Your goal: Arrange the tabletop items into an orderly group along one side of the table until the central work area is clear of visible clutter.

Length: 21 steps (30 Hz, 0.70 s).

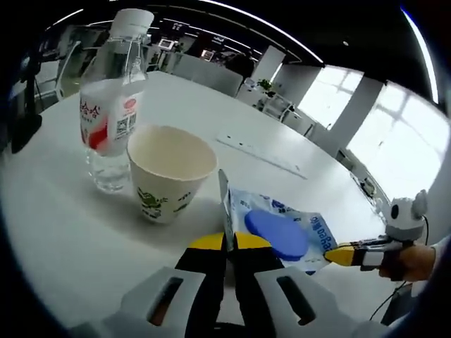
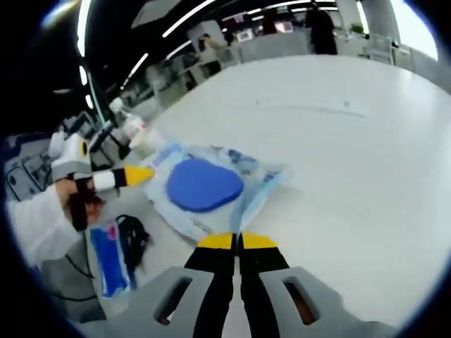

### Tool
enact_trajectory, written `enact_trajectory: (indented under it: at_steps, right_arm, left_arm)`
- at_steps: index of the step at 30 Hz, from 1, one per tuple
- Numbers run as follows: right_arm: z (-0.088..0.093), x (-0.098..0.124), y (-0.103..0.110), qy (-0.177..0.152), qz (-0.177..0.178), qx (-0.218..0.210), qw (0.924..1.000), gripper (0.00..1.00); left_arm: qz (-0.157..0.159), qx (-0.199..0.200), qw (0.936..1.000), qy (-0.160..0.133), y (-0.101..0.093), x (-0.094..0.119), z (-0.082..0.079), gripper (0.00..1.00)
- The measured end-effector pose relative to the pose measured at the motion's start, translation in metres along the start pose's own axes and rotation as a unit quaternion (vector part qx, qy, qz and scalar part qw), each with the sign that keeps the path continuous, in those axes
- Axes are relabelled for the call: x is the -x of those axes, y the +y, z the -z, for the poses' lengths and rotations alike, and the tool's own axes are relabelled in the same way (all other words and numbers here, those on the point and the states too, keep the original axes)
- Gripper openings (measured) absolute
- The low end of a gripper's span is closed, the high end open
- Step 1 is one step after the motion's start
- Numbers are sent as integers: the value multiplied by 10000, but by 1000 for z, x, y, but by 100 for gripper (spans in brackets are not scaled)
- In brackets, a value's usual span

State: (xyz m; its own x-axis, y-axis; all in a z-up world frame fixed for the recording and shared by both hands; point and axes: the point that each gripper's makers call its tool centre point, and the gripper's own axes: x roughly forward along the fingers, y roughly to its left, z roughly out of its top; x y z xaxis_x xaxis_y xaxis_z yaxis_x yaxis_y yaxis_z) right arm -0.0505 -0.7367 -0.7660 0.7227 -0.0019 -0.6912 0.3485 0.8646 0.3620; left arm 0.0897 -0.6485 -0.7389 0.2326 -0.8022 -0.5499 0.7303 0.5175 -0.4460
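A clear packet [image 1: 282, 232] with a blue disc inside lies on the white table [image 1: 70, 232]. My left gripper [image 1: 230, 241] is shut on its near edge, which stands up between the yellow-tipped jaws. My right gripper [image 1: 338, 253] comes in from the right and pinches the packet's far corner. In the right gripper view the packet [image 2: 204, 184] is spread flat, with my right gripper [image 2: 238, 241] shut on its edge and the left gripper [image 2: 137, 174] at its far side. A water bottle [image 1: 113, 98] and an empty paper cup [image 1: 169, 172] stand upright, side by side, just beyond the packet.
A person's hand and white sleeve [image 2: 49, 218] hold the left gripper. Off the table's edge lie a blue pack [image 2: 109, 260] and a black cord bundle [image 2: 134, 236]. A thin seam [image 1: 261, 155] crosses the tabletop. Office desks stand far behind.
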Motion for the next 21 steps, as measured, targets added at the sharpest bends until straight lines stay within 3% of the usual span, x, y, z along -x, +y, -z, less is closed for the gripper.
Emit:
enact_trajectory:
  at_steps: [7, 10, 15, 19, 21]
  right_arm:
    - [-6, -5, -2, -190, -20, -94, 9998, 0]
    - [-7, -10, -7, -262, -54, -576, 9980, 0]
    - [-7, -12, -12, -303, -20, -392, 9988, 0]
    - [-7, -13, -15, -447, -127, -1077, 9931, 0]
    - [-6, -13, -14, -488, -133, -925, 9944, 0]
  left_arm:
    - [-122, 50, 9999, 96, 11, -7, 5, 0]
    - [-137, 118, 9997, 151, 14, -10, 8, 0]
    - [-171, 117, 9996, 208, 17, -12, 13, 0]
    - [-179, 267, 9993, 184, 21, -13, 15, 1]
    - [-139, 377, 9991, 119, 21, -12, 15, 1]
